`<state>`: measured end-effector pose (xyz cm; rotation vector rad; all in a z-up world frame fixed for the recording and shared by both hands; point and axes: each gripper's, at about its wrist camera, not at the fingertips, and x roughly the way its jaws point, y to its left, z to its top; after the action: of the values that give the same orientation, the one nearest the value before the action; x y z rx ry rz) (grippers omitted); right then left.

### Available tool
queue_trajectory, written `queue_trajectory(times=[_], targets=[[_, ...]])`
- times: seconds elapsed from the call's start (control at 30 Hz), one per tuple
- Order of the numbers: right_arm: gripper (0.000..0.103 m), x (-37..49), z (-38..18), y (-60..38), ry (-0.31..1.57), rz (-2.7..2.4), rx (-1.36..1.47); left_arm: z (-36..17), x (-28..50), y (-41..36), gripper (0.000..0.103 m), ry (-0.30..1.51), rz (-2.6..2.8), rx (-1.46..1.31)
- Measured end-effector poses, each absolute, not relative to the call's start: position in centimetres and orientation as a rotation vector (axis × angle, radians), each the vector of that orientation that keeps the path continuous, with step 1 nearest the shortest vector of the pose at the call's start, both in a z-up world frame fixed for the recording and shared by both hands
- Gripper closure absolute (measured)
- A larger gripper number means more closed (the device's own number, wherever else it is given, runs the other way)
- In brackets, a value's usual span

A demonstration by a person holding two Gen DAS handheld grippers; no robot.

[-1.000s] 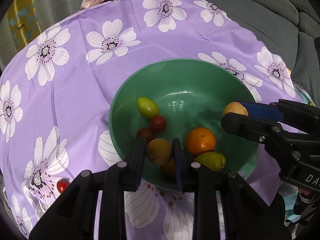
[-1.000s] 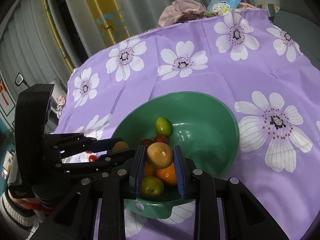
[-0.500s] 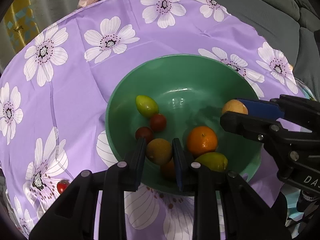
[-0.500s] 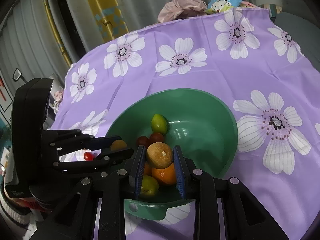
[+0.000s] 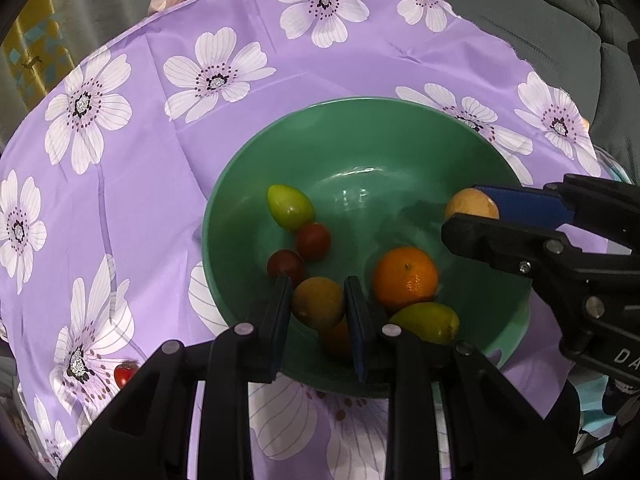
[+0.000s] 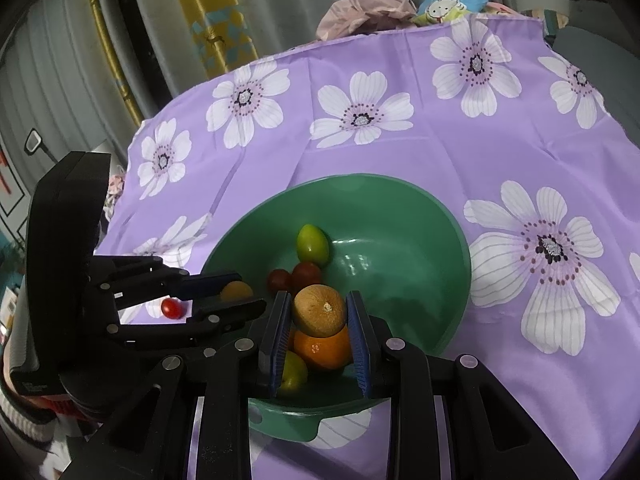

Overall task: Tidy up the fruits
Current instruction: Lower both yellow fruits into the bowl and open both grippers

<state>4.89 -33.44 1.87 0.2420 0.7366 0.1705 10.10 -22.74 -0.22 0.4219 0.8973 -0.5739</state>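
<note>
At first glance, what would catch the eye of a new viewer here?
A green bowl sits on a purple flowered cloth and holds an orange and other small fruits. Above it, the left gripper and the right gripper each clamp a round yellowish fruit. One cherry tomato lies outside the bowl on the cloth.

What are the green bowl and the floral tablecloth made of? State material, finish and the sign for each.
Green bowl: likely plastic, smooth and semi-glossy; soft light glints on its inner wall, and a moulded tab at the rim.
Floral tablecloth: thin woven fabric, probably synthetic, slight sheen; it shows fold creases and drapes over the table edge.
</note>
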Motion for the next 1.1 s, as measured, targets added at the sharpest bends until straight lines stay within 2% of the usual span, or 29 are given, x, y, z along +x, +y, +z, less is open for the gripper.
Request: queue_trajectory(times=[1.1], targets=[[0.073,5.43,1.52,-33.49,0.76,0.157,0.243,-0.68,10.8,-22.84,0.076,0.924,-0.561,0.413]])
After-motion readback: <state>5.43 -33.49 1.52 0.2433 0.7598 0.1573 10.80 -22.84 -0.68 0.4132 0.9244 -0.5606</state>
